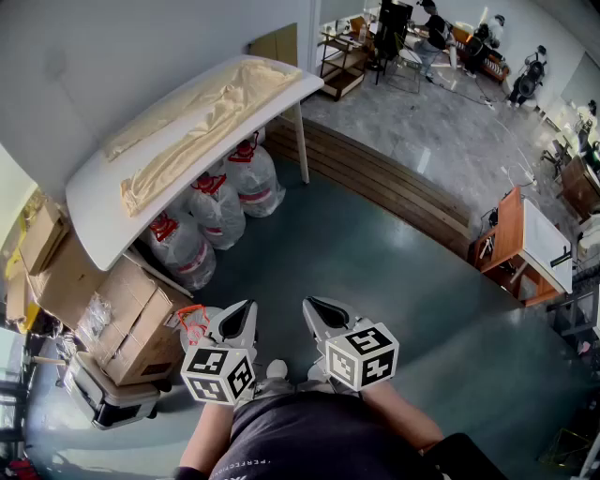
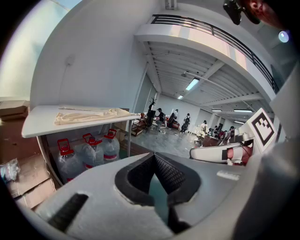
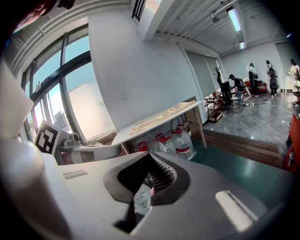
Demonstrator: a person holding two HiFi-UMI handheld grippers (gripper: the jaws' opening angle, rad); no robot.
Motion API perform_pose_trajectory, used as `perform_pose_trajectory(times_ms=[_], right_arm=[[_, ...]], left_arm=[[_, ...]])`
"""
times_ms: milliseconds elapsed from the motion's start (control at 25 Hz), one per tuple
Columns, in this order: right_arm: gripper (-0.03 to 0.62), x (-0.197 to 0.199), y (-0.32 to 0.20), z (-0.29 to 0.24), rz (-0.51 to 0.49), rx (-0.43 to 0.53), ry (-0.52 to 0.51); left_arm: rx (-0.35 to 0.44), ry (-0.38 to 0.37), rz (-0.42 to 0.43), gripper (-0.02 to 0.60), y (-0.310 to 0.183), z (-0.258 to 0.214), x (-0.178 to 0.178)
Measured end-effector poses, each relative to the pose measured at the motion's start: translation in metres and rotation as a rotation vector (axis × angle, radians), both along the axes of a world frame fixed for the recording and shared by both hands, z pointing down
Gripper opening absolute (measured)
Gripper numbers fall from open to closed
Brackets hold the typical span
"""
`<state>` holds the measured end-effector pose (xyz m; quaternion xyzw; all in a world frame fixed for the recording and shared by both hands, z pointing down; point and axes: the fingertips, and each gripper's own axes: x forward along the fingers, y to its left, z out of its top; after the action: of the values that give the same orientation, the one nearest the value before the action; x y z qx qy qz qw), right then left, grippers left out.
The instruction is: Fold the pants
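Cream pants [image 1: 197, 127] lie stretched lengthwise on a white table [image 1: 94, 202] at the upper left, rumpled and unfolded. Both grippers hang close to the person's body, well short of the table. My left gripper [image 1: 246, 309] is shut with nothing between its jaws. My right gripper [image 1: 314, 307] is shut and empty too, beside it. In the left gripper view the pants [image 2: 91, 115] rest on the table [image 2: 40, 124] beyond the closed left gripper [image 2: 157, 176]. The right gripper view has the pants [image 3: 157, 118] far past the closed right gripper [image 3: 147, 180].
Several water jugs [image 1: 216, 211] with red caps stand under the table. Cardboard boxes [image 1: 122, 319] and a grey crate [image 1: 112, 398] sit at the left. A wooden step [image 1: 375, 178] crosses the floor behind, a wooden desk [image 1: 525, 253] stands right, and people [image 1: 431, 28] work far back.
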<state>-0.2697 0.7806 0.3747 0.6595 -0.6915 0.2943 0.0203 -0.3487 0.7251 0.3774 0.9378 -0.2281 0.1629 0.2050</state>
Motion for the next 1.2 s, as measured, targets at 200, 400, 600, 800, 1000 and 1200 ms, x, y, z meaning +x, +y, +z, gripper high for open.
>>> perform_pose_trajectory(times_ms=[200,400,600,800,1000,1200], right_arm=[[-0.003,0.014,0.006,0.0,0.017,0.009,-0.017],[-0.003,0.029,0.012,0.001,0.027,0.016,-0.062],[-0.003,0.044,0.025,0.006,0.008,0.007,-0.038],[-0.003,0.054,0.034,0.017,-0.006,-0.018,-0.035],[-0.003,0.06,0.031,0.02,-0.02,-0.023,-0.051],[-0.003,0.071,0.022,0.026,-0.016,-0.038,-0.057]], left_arm=[[0.009,-0.01,0.01,-0.003,0.007,0.0,0.013],[-0.001,-0.006,0.011,-0.003,0.013,0.002,0.029],[-0.006,-0.017,0.019,-0.003,0.025,0.008,0.049],[-0.007,-0.033,0.02,-0.003,0.035,0.012,0.062],[-0.022,-0.051,0.004,-0.003,0.031,0.018,0.064],[-0.018,-0.062,-0.002,-0.003,0.02,0.02,0.072]])
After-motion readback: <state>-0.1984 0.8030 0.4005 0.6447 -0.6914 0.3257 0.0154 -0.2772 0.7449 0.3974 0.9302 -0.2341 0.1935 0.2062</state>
